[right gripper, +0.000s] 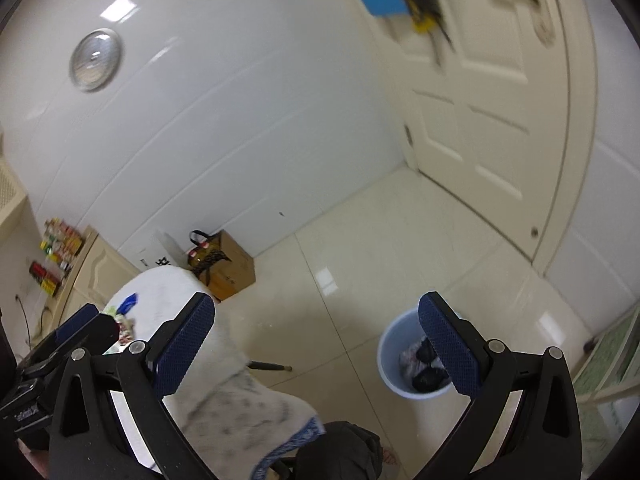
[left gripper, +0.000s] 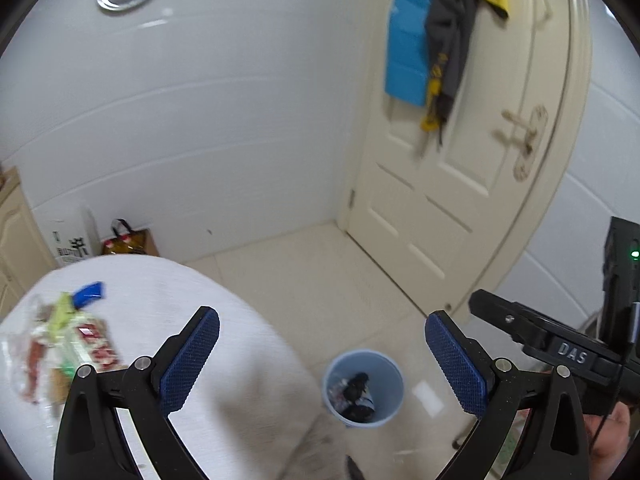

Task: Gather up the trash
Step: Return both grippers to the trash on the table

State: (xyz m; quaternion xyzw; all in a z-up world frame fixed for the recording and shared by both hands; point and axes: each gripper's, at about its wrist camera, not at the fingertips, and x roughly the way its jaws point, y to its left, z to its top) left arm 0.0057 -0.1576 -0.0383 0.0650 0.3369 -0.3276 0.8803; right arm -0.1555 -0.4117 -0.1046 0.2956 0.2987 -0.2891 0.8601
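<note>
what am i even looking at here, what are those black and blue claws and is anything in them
Each picture comes from a fisheye camera mounted on a handheld tool, one in each of a person's hands, no robot. The black arms with blue pads are its two fingers. The left tool and the right tool both stand wide open, with nothing held. A table under a white cloth carries wrappers and a blue scrap. On the floor stands a pale blue bin with trash already inside.
</note>
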